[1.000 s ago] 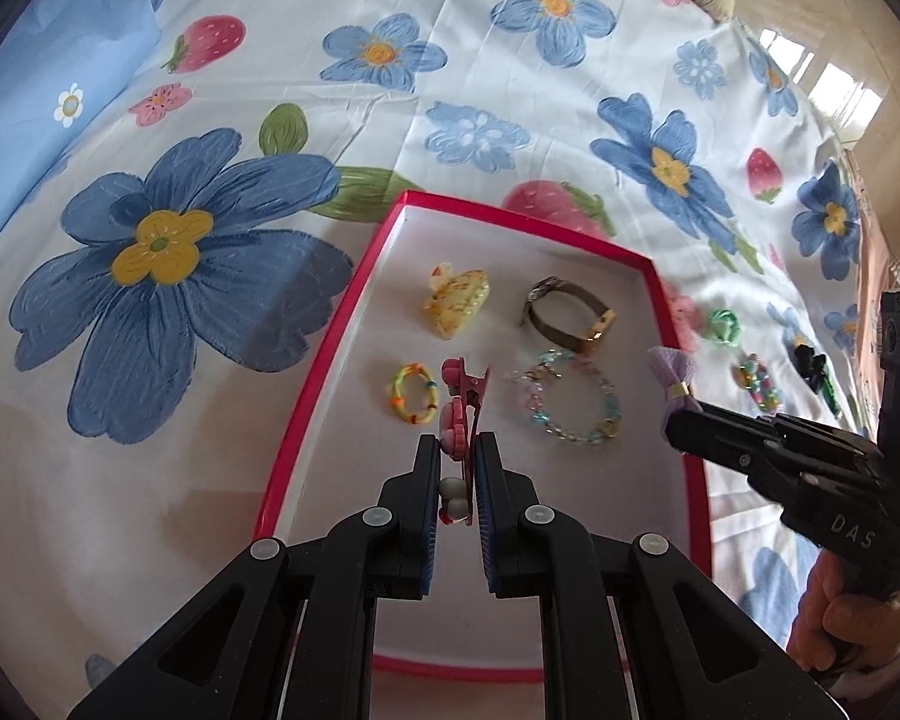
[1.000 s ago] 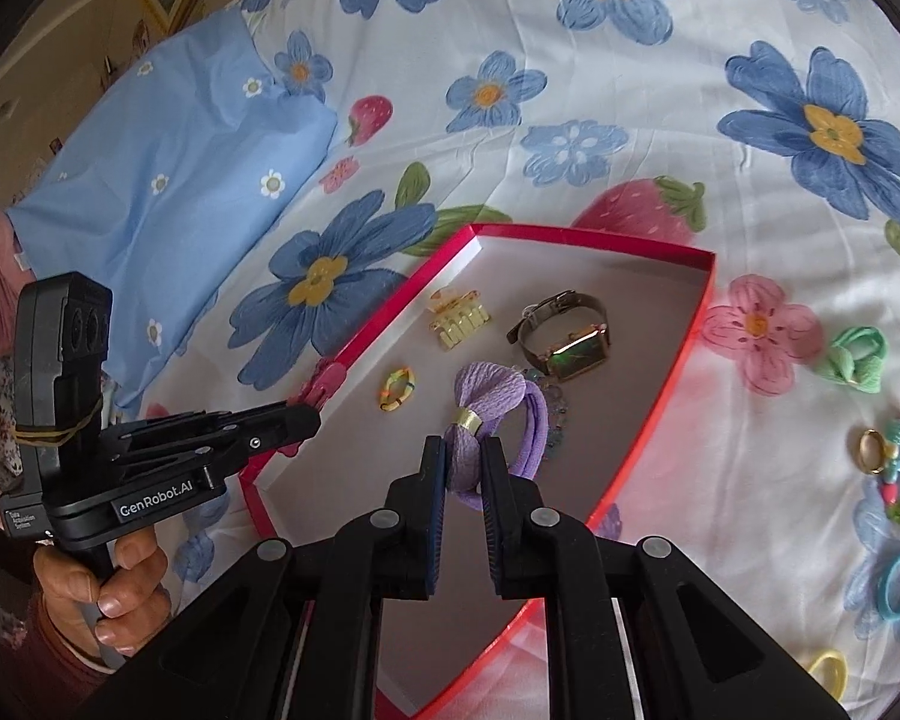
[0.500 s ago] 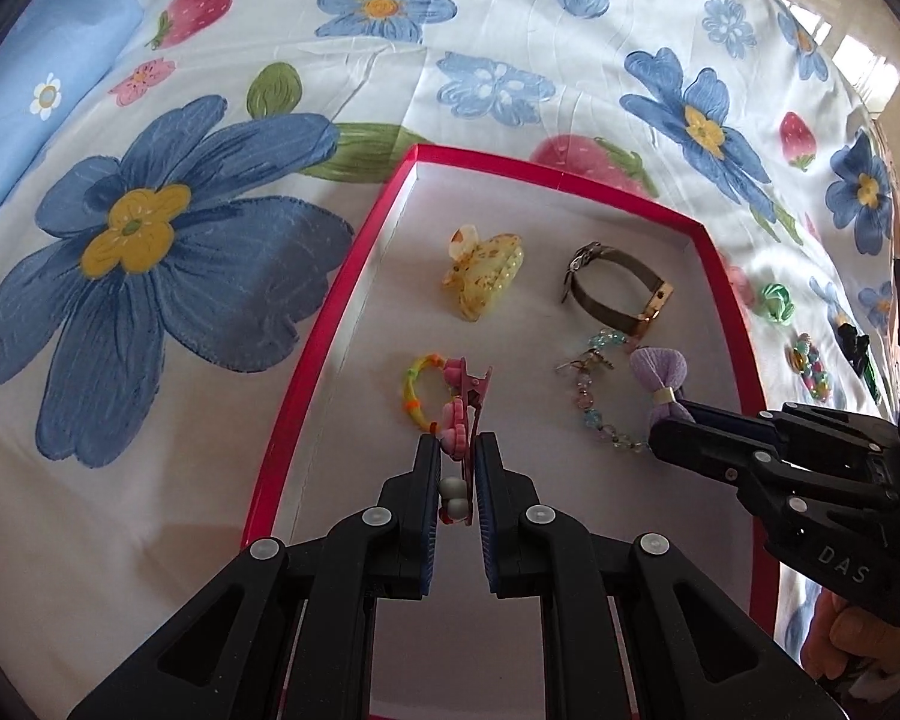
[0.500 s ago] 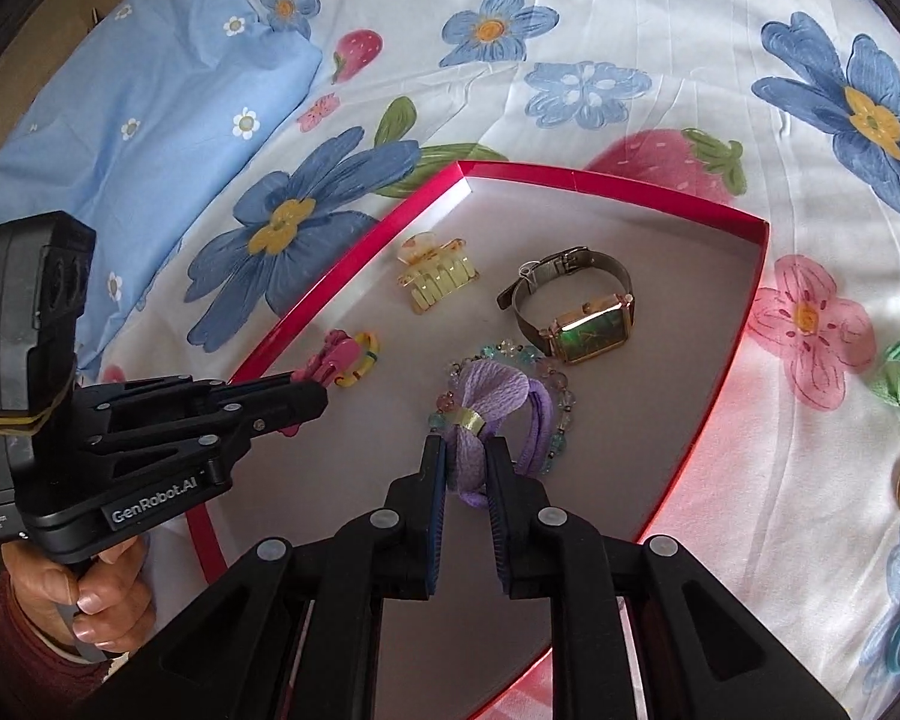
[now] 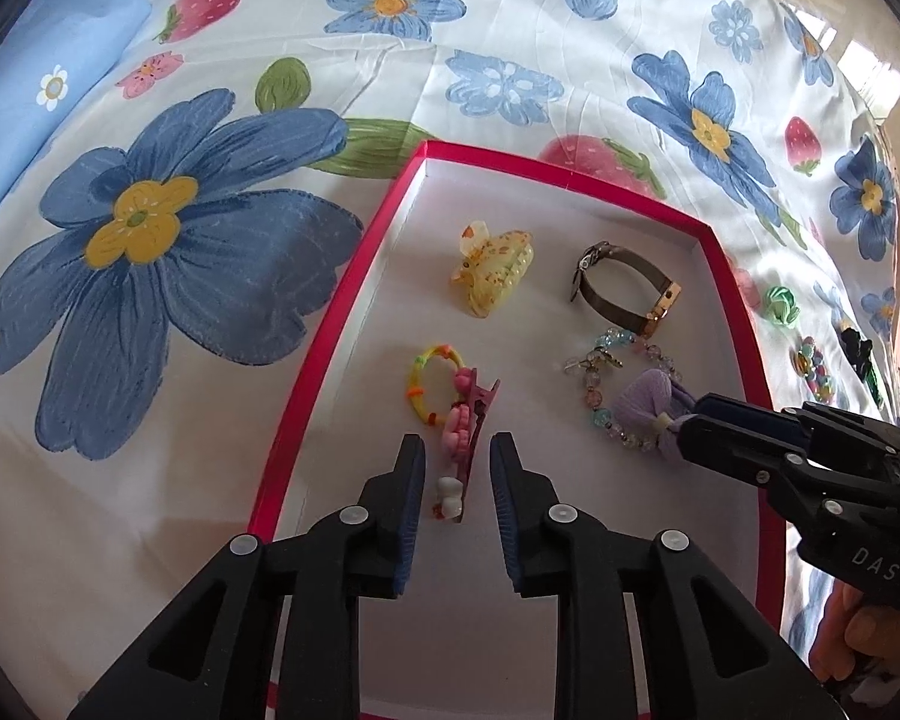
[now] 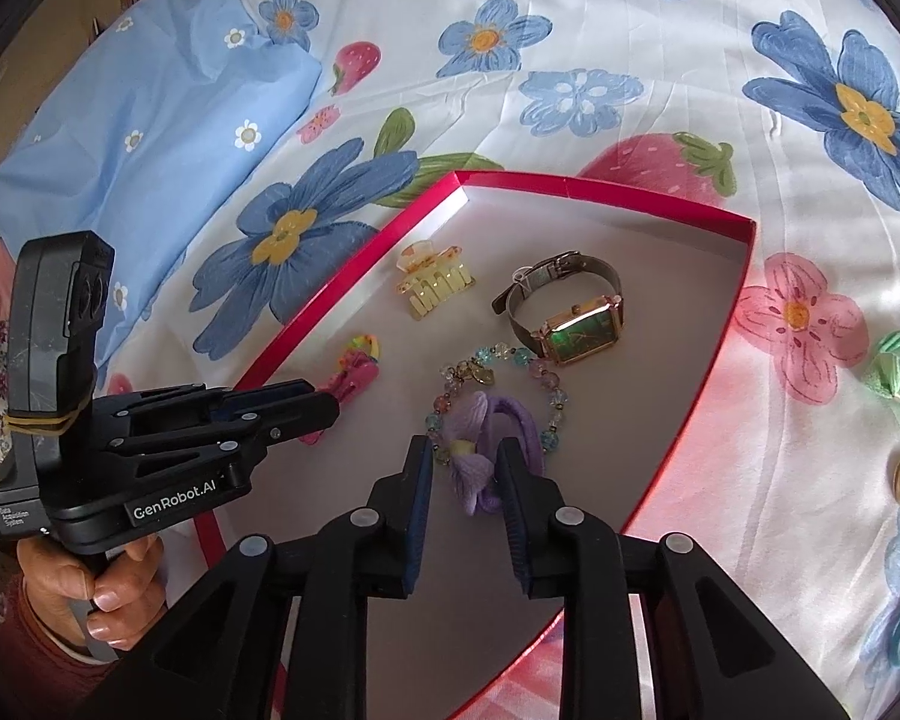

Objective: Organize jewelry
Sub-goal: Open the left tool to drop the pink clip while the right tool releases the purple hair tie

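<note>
Inside the red tray point(image 5: 354, 300), near side, our 2 grippers point(image 5: 453, 468) point(image 6: 465, 468) are releasing: jaws opening, pads clear of the pink clip point(image 5: 462, 438) and purple scrunchie point(image 6: 480, 450). Next, we should lift away.

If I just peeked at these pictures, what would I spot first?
Probably the red box on the flowery sheet, with pretty things inside: a yellow claw clip and a watch at the back. In front, each hand-held gripper is opening its jaws over something it brought: the left hand-held gripper around a pink clip, the right hand-held gripper around a purple hair tie lying on a bead bracelet.
</note>
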The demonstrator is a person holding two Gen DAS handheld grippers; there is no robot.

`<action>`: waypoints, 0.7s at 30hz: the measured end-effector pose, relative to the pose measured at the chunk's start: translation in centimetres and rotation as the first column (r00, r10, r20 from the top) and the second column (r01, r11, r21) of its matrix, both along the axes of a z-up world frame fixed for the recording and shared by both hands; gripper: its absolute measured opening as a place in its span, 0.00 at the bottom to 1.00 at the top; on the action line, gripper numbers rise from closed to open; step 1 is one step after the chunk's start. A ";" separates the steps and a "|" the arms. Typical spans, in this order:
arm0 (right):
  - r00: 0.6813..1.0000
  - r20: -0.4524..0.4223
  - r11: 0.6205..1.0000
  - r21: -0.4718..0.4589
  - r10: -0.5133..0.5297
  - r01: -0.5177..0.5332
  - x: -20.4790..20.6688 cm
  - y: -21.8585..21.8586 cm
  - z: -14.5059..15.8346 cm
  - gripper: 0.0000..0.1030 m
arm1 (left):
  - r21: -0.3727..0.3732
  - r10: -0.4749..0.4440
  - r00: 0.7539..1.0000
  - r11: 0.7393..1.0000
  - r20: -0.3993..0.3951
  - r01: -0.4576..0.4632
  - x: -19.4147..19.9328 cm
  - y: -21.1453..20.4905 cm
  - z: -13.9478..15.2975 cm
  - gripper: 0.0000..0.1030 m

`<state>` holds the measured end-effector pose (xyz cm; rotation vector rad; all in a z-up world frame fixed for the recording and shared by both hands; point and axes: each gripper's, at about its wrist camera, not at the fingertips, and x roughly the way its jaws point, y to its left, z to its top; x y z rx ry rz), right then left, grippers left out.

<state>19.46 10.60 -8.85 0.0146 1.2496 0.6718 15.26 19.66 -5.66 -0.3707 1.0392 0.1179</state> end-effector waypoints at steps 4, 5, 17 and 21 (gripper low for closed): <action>1.000 0.012 1.000 0.018 -0.016 0.016 -0.2 -0.6 0.8 0.26 | 0.003 -0.004 1.000 1.000 0.002 0.004 -0.3 -0.2 0.3 0.22; 1.000 0.015 1.000 0.023 -0.020 0.020 -0.3 -0.8 1.1 0.26 | 0.004 -0.004 1.000 1.000 0.002 0.004 -0.4 -0.2 0.3 0.22; 0.990 0.079 0.989 0.097 -0.121 0.113 -2.0 -5.3 5.1 0.36 | -0.016 0.005 0.998 1.000 0.059 -0.004 -2.9 -1.0 3.2 0.28; 0.978 0.089 0.978 0.106 -0.187 0.178 -2.9 -8.3 6.1 0.36 | -0.027 -0.002 0.996 1.000 0.091 0.005 -4.2 -1.9 4.7 0.39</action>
